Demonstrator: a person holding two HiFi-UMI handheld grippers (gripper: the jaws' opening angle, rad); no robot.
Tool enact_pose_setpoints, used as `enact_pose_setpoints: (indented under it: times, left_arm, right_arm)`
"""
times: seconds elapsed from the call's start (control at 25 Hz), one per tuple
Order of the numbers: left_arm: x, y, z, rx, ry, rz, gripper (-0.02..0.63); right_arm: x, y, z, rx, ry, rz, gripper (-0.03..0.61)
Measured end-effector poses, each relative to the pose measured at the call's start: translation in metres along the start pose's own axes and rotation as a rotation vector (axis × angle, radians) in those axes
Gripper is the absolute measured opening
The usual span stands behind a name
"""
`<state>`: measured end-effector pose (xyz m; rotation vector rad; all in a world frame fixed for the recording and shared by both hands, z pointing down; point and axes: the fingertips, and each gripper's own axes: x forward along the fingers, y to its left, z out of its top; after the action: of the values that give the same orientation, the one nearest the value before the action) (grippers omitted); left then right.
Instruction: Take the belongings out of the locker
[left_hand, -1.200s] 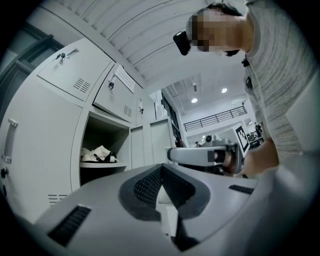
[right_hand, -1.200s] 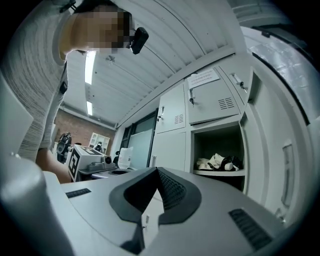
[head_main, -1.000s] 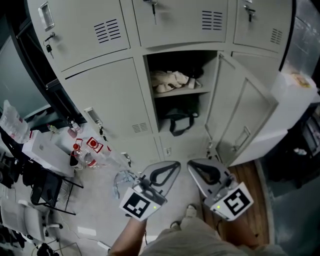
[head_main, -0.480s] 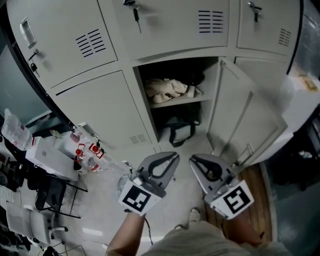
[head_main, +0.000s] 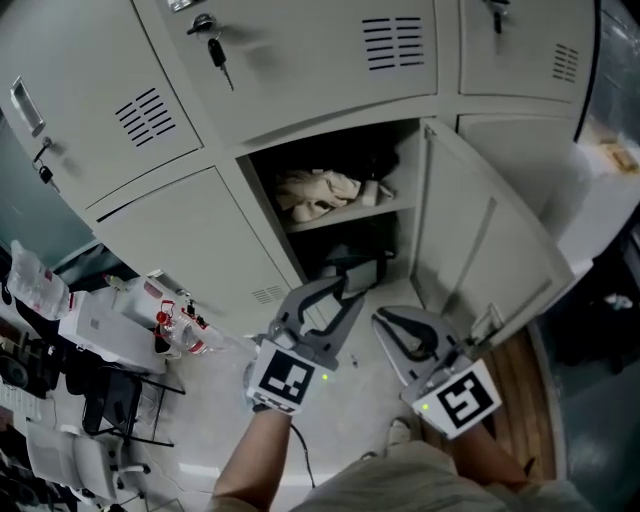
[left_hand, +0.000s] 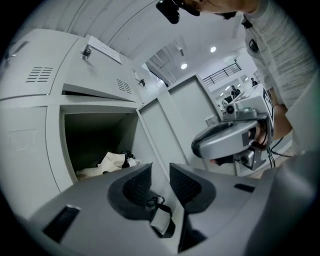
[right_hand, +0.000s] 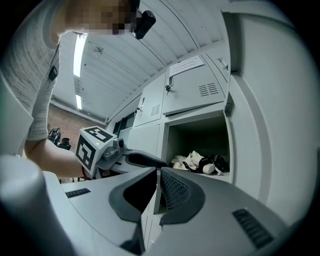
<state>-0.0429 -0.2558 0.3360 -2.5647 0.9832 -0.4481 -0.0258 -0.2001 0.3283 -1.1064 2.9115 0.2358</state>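
The open locker (head_main: 262, 170) holds a cream cloth (head_main: 312, 192) and a dark item (head_main: 375, 160) on its upper shelf. A black bag (head_main: 352, 268) sits in the compartment below. My left gripper (head_main: 352, 283) is raised in front of that lower compartment, jaws shut to a narrow slit, holding nothing. My right gripper (head_main: 382, 320) hangs lower and to the right, shut and empty. From the left gripper (left_hand: 160, 172) view the cream cloth (left_hand: 111, 162) lies ahead. In the right gripper (right_hand: 156, 175) view, cloth and dark items (right_hand: 200, 162) rest on the shelf.
The locker door (head_main: 480, 235) swings out to the right, close to my right gripper. A key (head_main: 215, 50) hangs in the locker above. At the left stands a small table (head_main: 100, 325) with bottles (head_main: 178, 328). A strip of wooden floor (head_main: 512, 385) lies at the right.
My left gripper has moved up and forward toward the lower compartment. The right gripper has barely moved. The locker now fills more of the head view.
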Motion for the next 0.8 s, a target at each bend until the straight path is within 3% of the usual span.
enact_pose_setpoints:
  times: [0.44,0.8]
  left_arm:
    - [0.036,0.021,-0.008,0.189,0.130,-0.027,0.221]
    - [0.062,0.047,-0.002,0.426,0.286,-0.046,0.316]
  right_arm:
    - [-0.006,-0.017,-0.011,0.016,0.026,-0.037,0.005]
    - [-0.007,-0.017,-0.015,0.032,0.032,-0.026,0.005]
